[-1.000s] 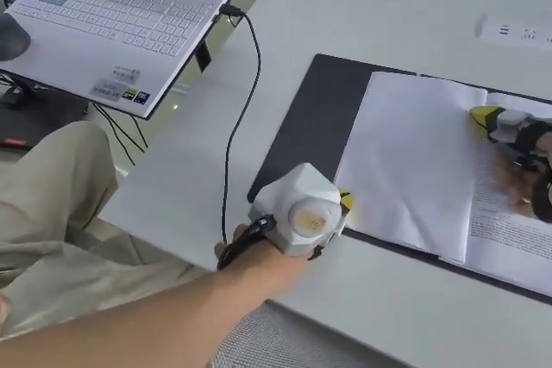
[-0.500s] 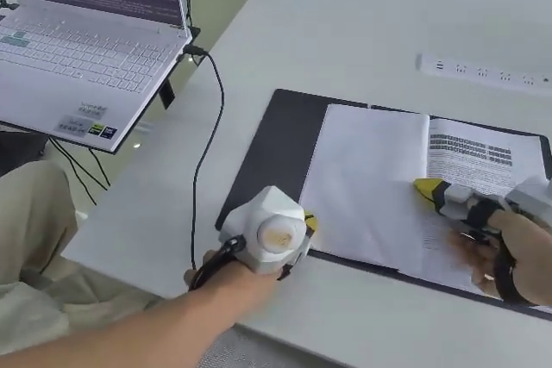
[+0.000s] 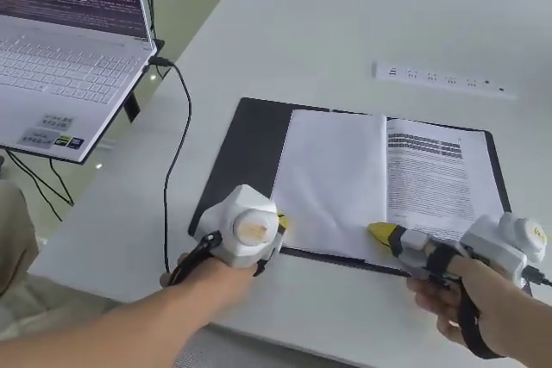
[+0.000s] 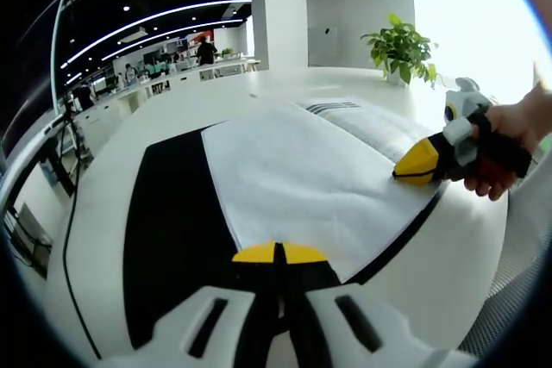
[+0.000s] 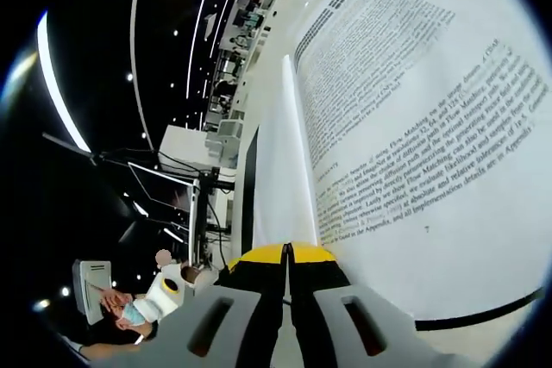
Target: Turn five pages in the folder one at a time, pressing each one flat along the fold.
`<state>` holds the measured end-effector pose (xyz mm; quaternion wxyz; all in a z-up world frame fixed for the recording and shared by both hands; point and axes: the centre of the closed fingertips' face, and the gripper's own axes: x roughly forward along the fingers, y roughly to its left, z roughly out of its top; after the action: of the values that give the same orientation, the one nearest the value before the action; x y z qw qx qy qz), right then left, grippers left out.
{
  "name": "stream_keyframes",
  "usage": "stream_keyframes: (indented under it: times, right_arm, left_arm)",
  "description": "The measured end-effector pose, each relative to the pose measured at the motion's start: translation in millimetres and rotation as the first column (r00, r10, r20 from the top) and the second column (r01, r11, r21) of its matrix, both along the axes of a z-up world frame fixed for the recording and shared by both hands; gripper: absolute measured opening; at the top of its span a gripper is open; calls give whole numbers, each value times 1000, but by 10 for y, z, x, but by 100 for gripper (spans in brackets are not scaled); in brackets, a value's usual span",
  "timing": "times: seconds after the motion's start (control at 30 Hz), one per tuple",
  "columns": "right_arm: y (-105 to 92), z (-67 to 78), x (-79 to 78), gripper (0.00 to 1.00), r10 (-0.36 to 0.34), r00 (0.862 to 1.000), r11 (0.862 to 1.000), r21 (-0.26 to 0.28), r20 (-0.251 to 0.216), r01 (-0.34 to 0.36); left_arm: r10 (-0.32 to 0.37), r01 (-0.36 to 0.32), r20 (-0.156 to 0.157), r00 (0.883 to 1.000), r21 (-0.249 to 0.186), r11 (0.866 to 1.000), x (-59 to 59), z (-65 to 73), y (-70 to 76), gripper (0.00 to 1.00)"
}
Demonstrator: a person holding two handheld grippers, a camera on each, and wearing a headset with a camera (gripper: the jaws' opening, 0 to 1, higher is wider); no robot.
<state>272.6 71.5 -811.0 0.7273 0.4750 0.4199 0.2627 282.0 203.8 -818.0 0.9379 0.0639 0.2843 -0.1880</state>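
Observation:
The open folder lies flat, its black cover [image 3: 250,140] on the left. A blank white page [image 3: 332,178] lies beside a printed page [image 3: 440,174]. My left gripper [image 3: 280,223] is shut and empty. Its yellow tip rests at the near left corner of the blank page [image 4: 302,170], over the black cover [image 4: 164,230]. My right gripper [image 3: 379,232] is also shut and empty, its tip at the near end of the fold. From the left gripper view the right gripper [image 4: 423,161] touches the page's edge. My right gripper [image 5: 287,252] points along the fold, with the printed page [image 5: 414,109] on its right.
An open laptop [image 3: 69,40] sits on a stand at the left, and its black cable [image 3: 177,152] runs down past the folder. A white power strip [image 3: 444,79] lies beyond the folder. A potted plant [image 4: 401,45] stands far off.
My right gripper has slid down the fold from its far part to the near edge. The left gripper stays at the folder's near left corner. The head camera has shifted.

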Motion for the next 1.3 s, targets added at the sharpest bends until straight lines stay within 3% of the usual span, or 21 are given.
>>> stream_keyframes:
  times: [0.13, 0.17, 0.3, 0.43, 0.53, 0.63, 0.7, 0.73, 0.8, 0.83, 0.9, 1.0, 1.03, 1.17, 1.23, 1.27, 1.3]
  right_arm:
    - [4, 2, -134, 0, 3, 1000, 1000, 12, -13, -3]
    - [32, -21, -239, 0, 39, 999, 999, 13, -31, -39]
    - [88, 8, -398, 0, 69, 997, 998, 12, -34, -69]
    - [149, 129, -573, 0, 108, 994, 994, 25, -26, -108]
    - [128, 278, -583, 0, 78, 997, 995, 70, -9, -77]
    - [32, 411, -493, 0, 27, 998, 999, 21, 64, -29]
    - [-53, 568, -423, 0, -10, 994, 1000, 1, 113, 10]
    - [-96, 628, -399, 0, -11, 989, 1000, -24, 146, 14]
    - [-189, 754, -354, 0, -11, 978, 996, -79, 208, 28]
    - [-261, 860, -314, 0, -15, 966, 993, -112, 258, 45]
    - [-389, 969, -255, 0, -8, 950, 986, -158, 313, 60]
    - [-650, 1250, -182, 0, -12, 909, 968, -222, 416, 115]
    - [-710, 1294, -178, 1, -9, 904, 963, -240, 426, 123]
    - [-948, 1591, -221, 10, 5, 863, 934, -312, 506, 177]
    - [-1046, 1699, -269, 14, 26, 847, 916, -351, 532, 193]
    - [-1114, 1737, -306, 16, 53, 838, 895, -397, 543, 201]
    - [-1148, 1779, -328, 19, 69, 825, 884, -417, 561, 210]
  left_arm:
    - [0, 1, -3, 1000, 5, 1000, 0, -6, 2, 0]
    - [2, -2, -5, 1000, 5, 1000, -4, -3, 3, 0]
    - [13, -13, -11, 1000, 3, 1000, -5, -2, 7, 0]
    - [23, -23, -15, 1000, -1, 1000, -13, 1, 11, 0]
    - [69, -71, -39, 997, -50, 996, -7, 6, 22, 0]
    - [88, -97, -90, 992, -95, 991, -30, 24, 24, 0]
    - [85, -96, -122, 989, -91, 991, -63, 47, 31, 0]
    - [79, -90, -116, 990, -89, 992, -71, 83, 27, 0]
    - [63, -73, -102, 993, -89, 993, -97, 178, 21, 2]
    - [52, -61, -90, 995, -98, 993, -123, 275, 17, 3]
    - [52, -62, -75, 996, -129, 990, -143, 411, 20, 5]
    - [41, -48, -45, 998, -164, 985, -228, 684, 36, 9]
    - [37, -43, -39, 999, -164, 986, -249, 733, 44, 10]
    - [24, -27, -23, 999, -181, 983, -381, 1012, 58, 20]
    - [22, -20, 4, 1000, -195, 981, -439, 1185, 48, 23]
    - [21, -18, 13, 1000, -196, 980, -475, 1273, 44, 24]
    - [19, -16, 17, 1000, -197, 980, -502, 1335, 34, 26]
